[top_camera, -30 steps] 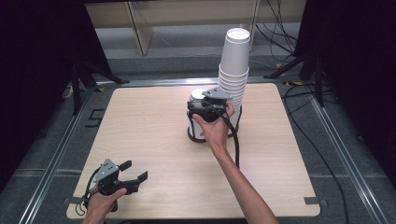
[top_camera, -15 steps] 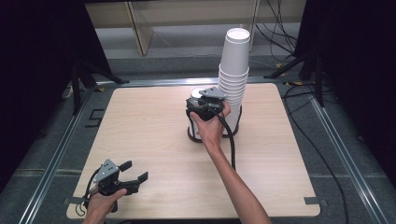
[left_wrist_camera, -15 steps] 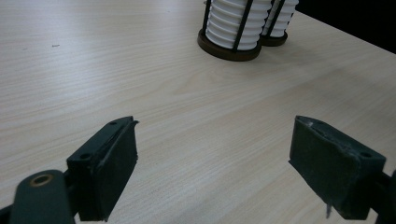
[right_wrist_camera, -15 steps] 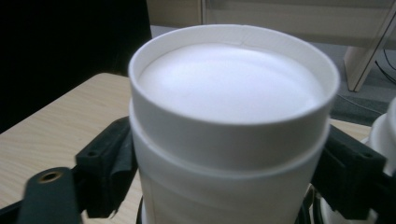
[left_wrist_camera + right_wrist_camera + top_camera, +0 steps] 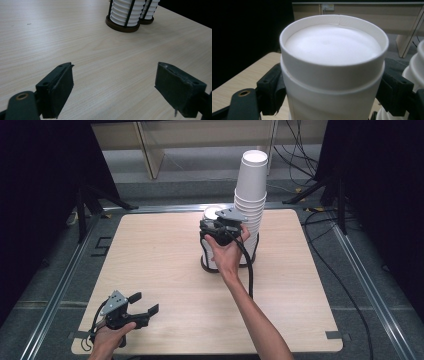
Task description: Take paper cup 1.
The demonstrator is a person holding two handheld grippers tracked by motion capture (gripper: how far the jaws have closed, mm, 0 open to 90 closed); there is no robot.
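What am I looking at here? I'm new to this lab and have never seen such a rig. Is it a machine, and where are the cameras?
It isn't a robot: a person holds a hand tool with two jaws in each hand. One camera looks down from above; the other two ride on the tools and look along their jaws. On the wooden table stand two wire holders of upside-down white paper cups, a short stack and a tall stack. The right gripper has its jaws closed on the short stack's top cup. The left gripper waits near the table's near corner, jaws open and holding nothing.
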